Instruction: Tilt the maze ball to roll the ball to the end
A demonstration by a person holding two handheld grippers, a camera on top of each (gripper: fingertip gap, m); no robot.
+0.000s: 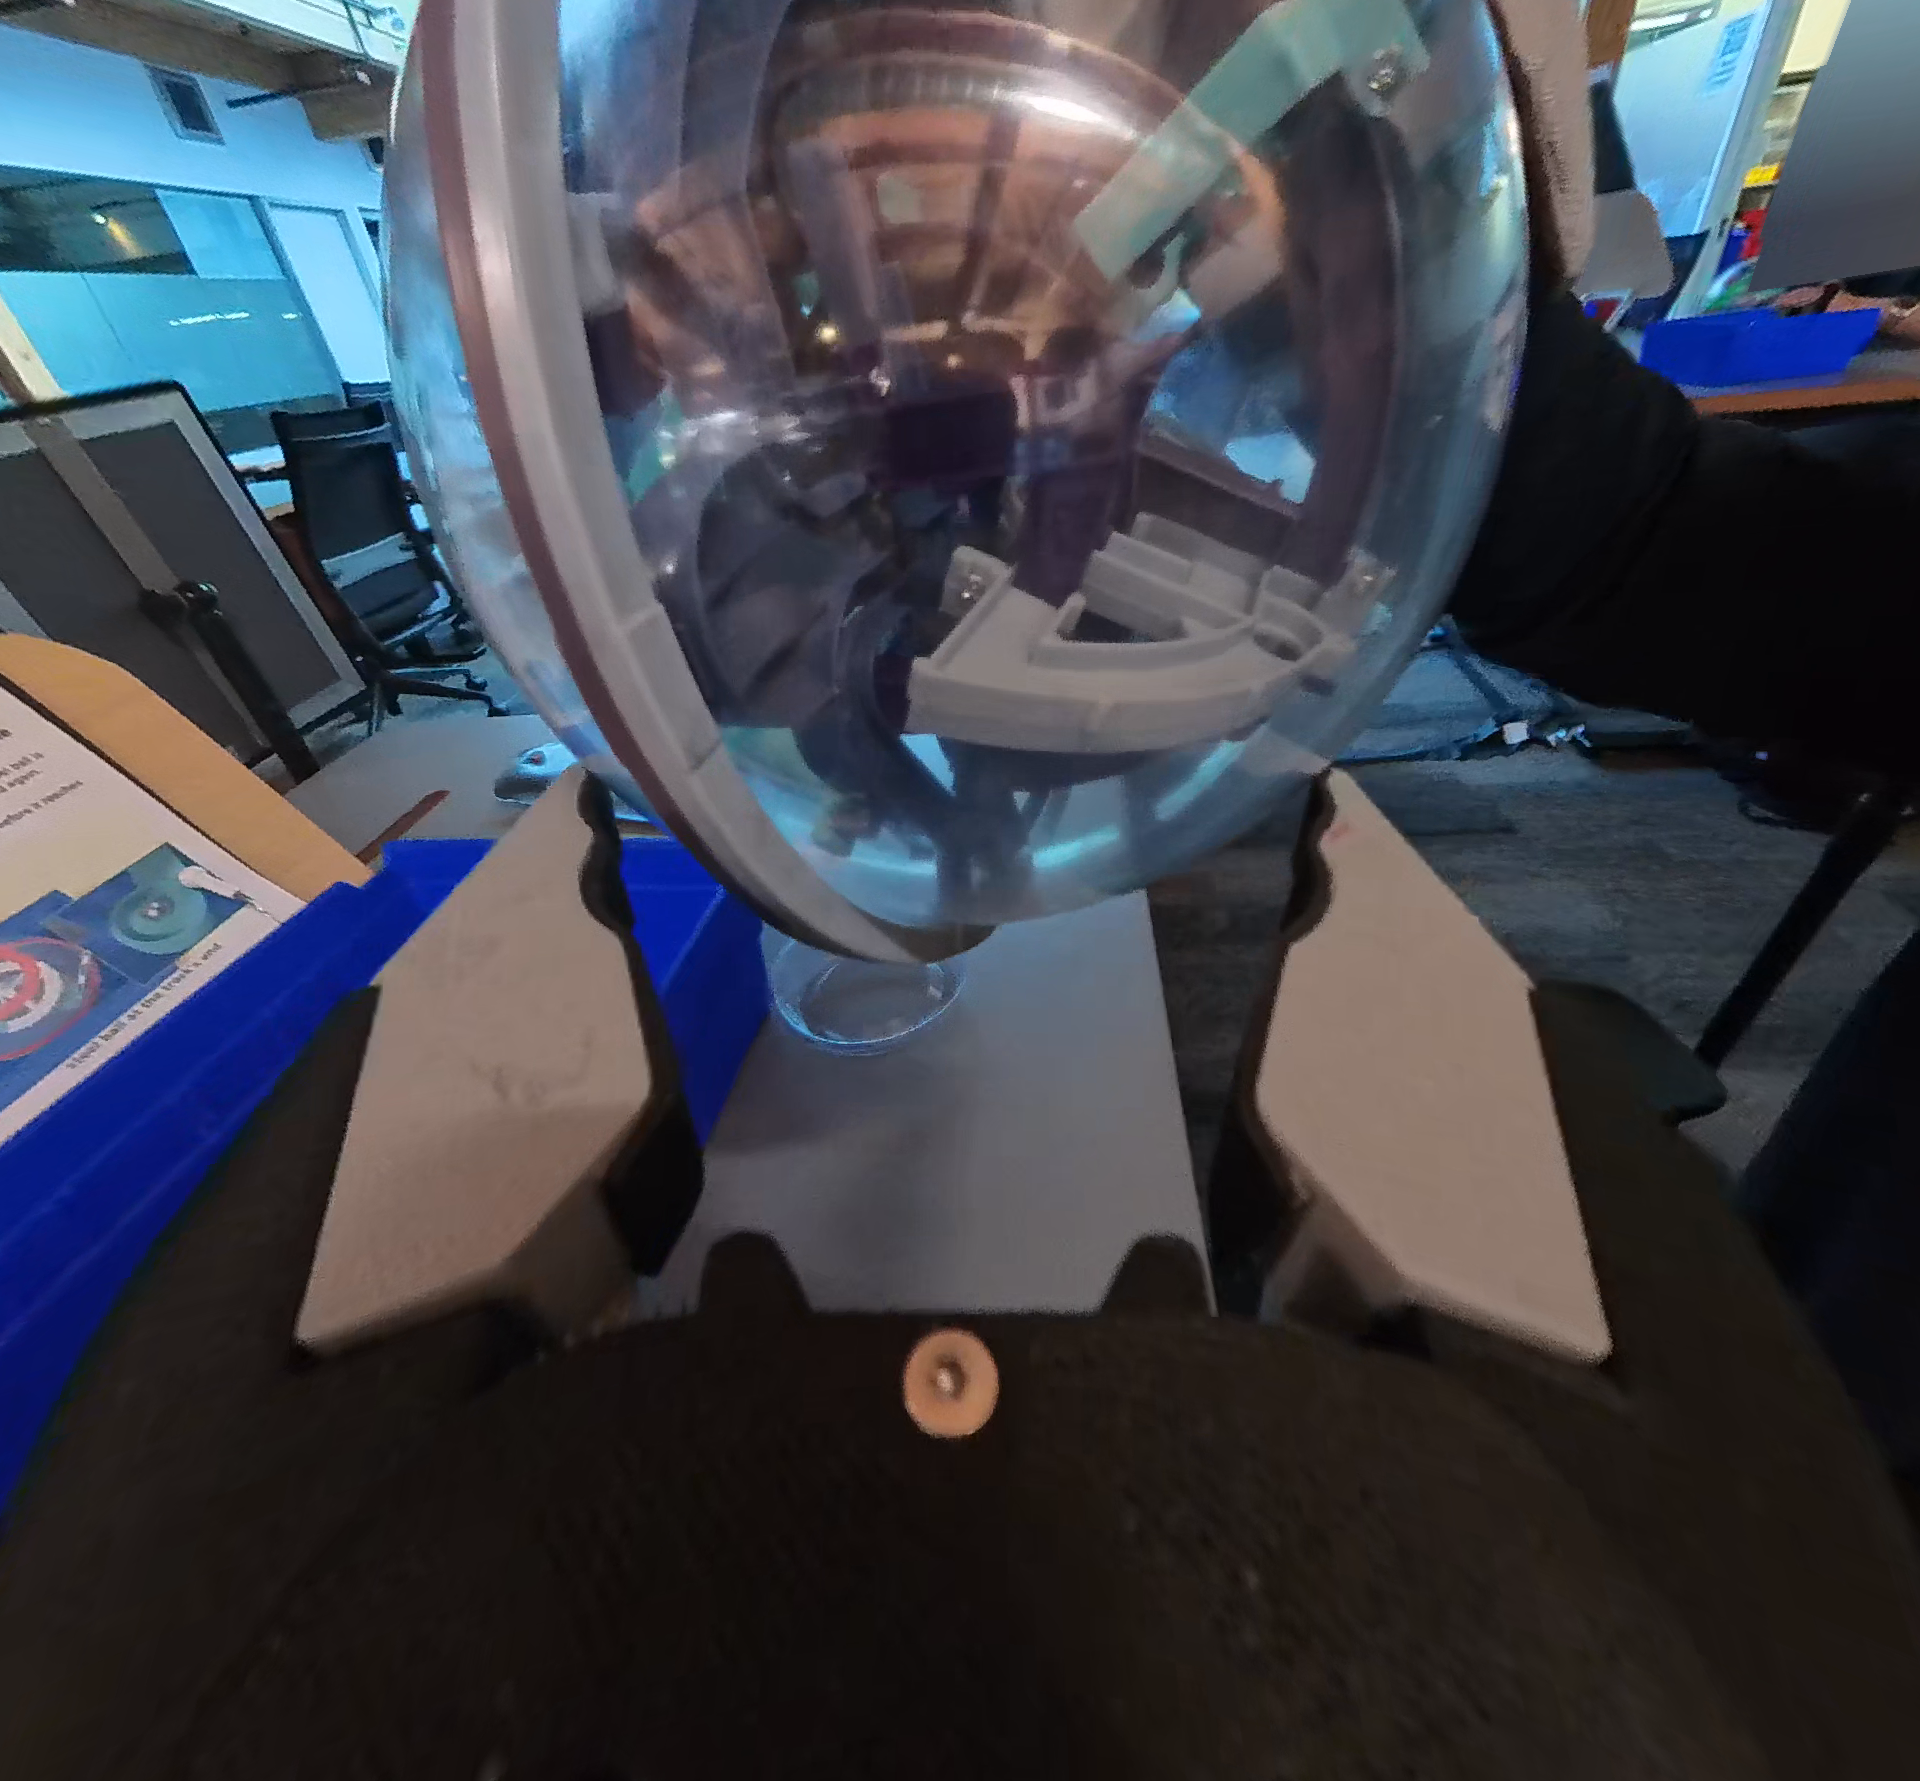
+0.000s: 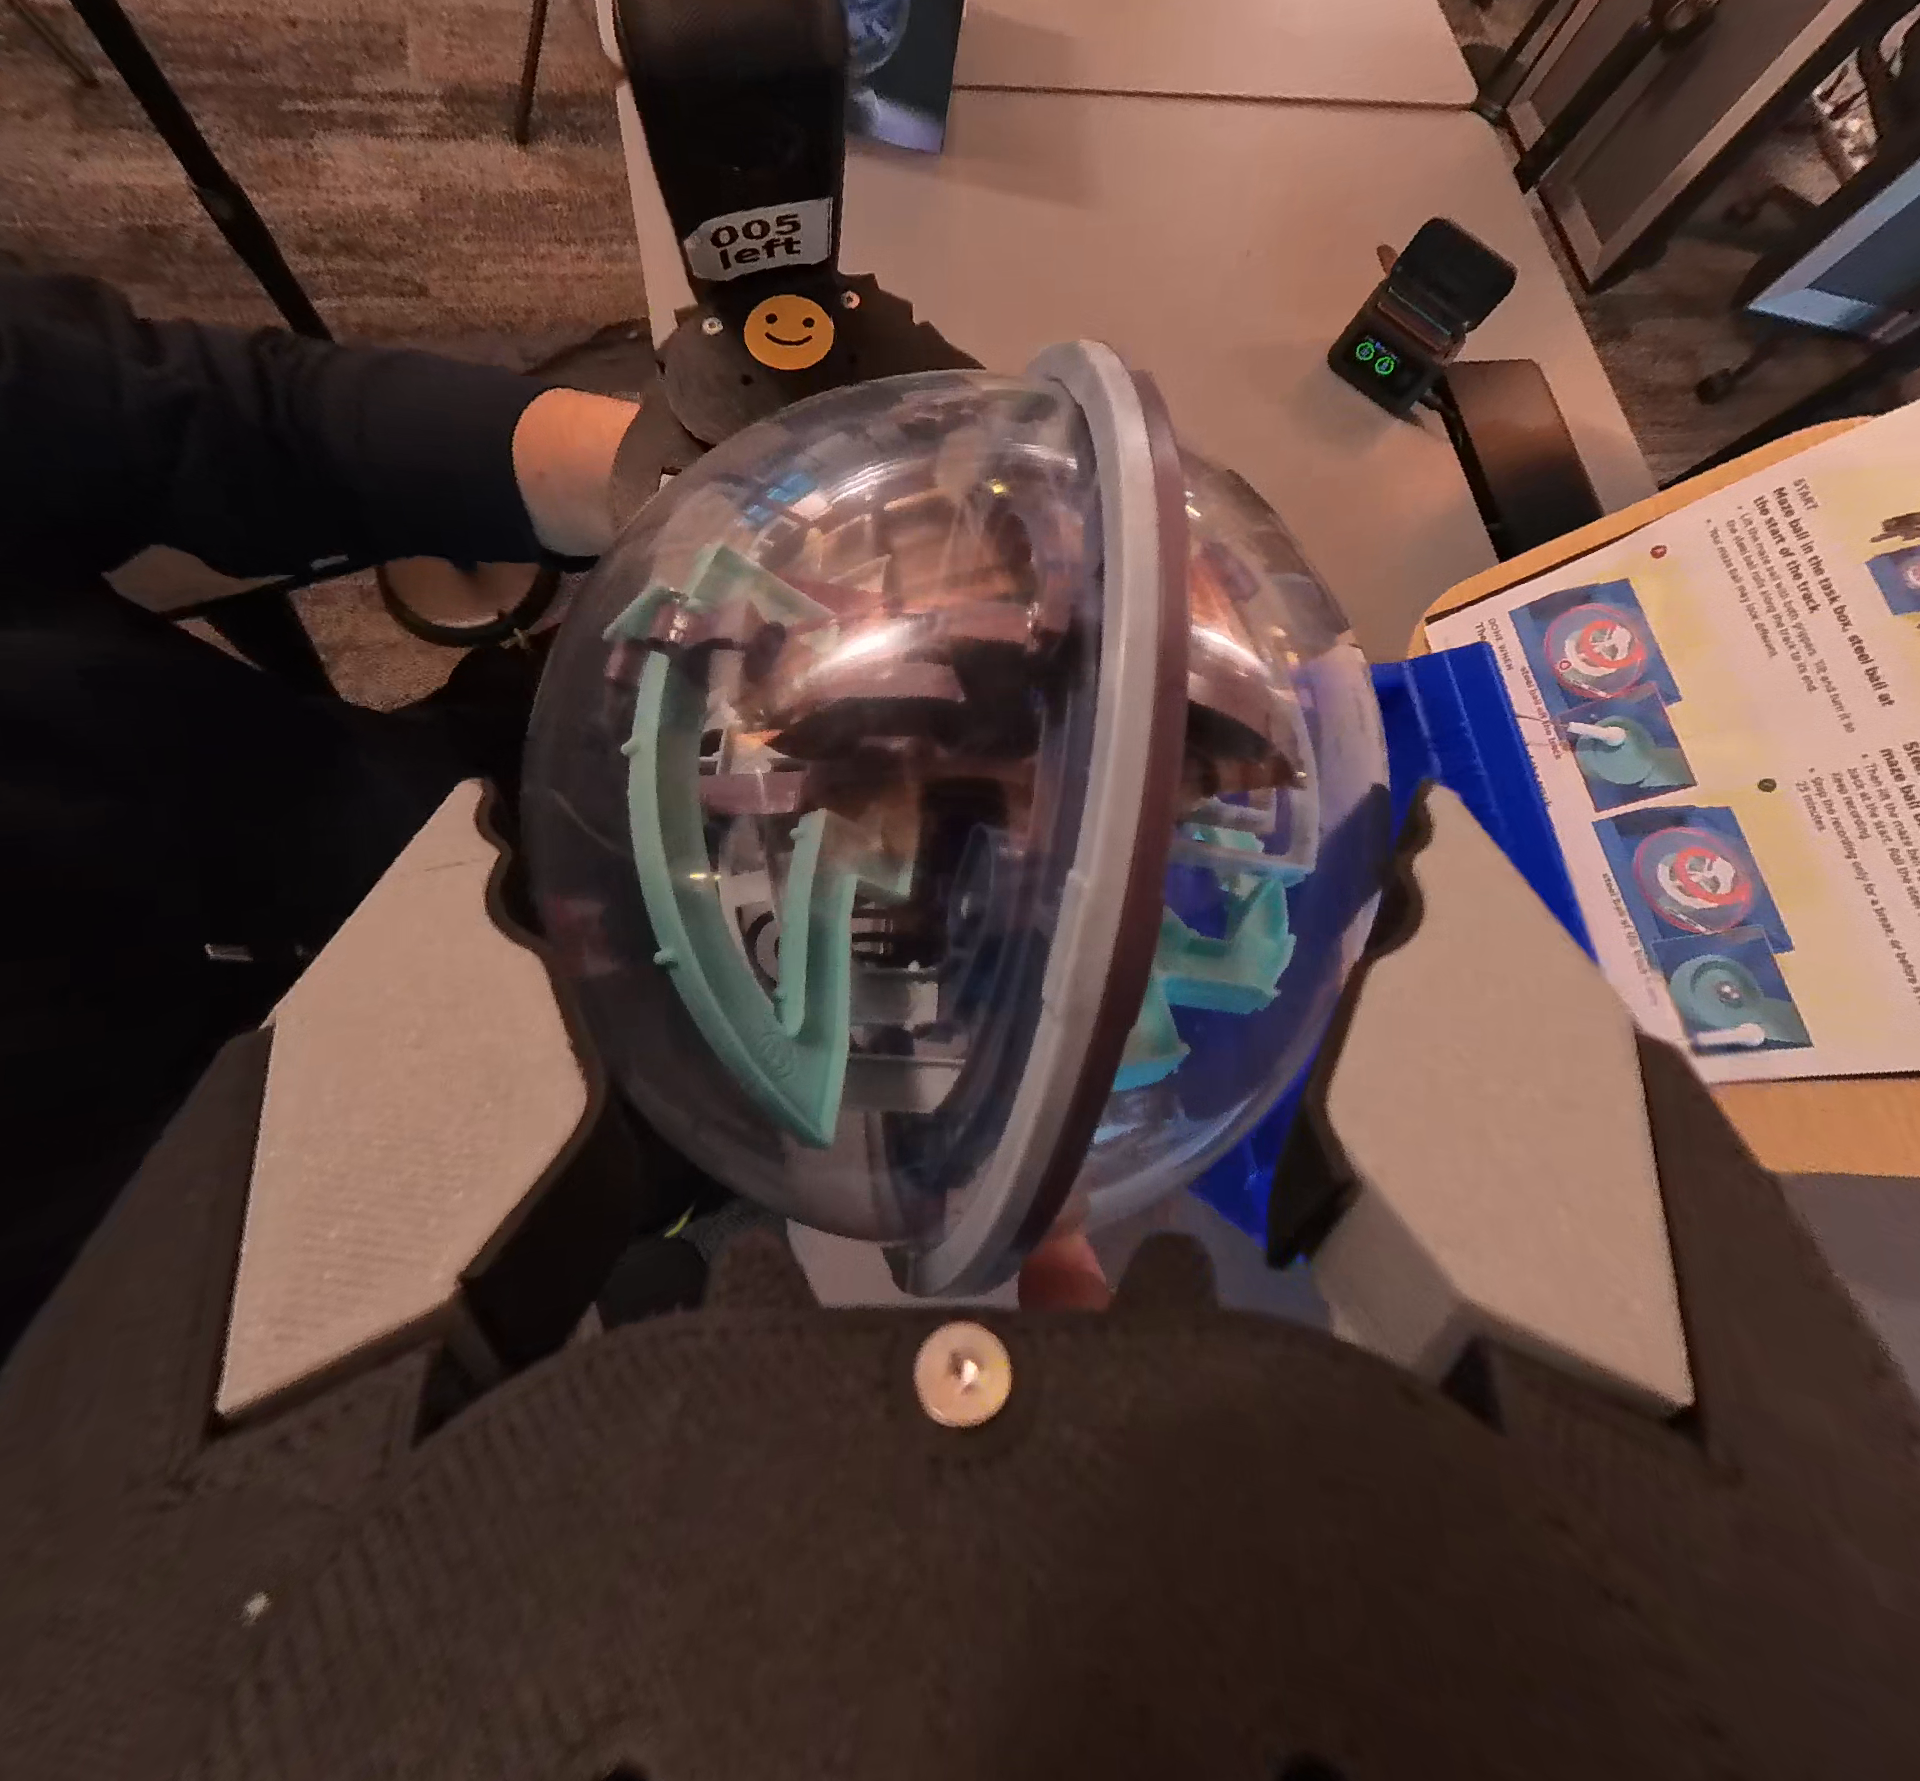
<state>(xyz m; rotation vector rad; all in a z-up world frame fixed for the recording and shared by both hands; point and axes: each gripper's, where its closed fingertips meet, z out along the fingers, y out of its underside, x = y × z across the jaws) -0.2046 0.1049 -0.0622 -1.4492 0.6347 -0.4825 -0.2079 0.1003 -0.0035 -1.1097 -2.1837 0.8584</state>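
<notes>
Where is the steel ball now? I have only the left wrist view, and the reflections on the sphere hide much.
Observer: I cannot find it either. The right wrist view shows a long mint-green track curving down the left half of the maze ball.
Operator: Is the right gripper gripping?
Observer: Yes, the right gripper has one finger against each side of the sphere.
Operator: What else is on the table?
Observer: A small black device with a lit screen stands on the table.
</notes>
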